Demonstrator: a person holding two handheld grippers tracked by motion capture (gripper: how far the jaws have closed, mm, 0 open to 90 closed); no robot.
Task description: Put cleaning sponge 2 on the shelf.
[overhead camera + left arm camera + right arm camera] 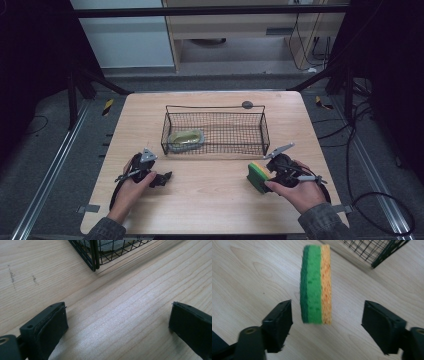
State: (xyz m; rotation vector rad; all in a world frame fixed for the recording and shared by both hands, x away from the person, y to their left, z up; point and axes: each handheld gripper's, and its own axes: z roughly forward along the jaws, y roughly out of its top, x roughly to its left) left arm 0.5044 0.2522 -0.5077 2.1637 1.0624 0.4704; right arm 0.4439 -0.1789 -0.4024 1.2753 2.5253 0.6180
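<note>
One sponge [186, 138] already lies in the wire basket [263, 131]. The green-and-yellow sponge [315, 285] stands at five o'clock between the right gripper [327, 322]'s wide-open fingers — ungripped. The left gripper [117, 322] gapes empty.

Left hand-held gripper [161, 179]: black body, grey three-cornered plate on top with a dark hole pattern, thin grey lever at the side, black cable looping back past the wrist. Right hand-held gripper [268, 176]: same black build, grey plate seen edge-on as a slim bar, grey lever sticking out to the side, black cable curving round behind the hand. Jaws are blocky, matte black, flat-faced; each carries a small hole near the top edge, and round brass-toned bushings sit at the arm pivots. Sleeves: grey-green mottled fabric, both cuffs alike.
</note>
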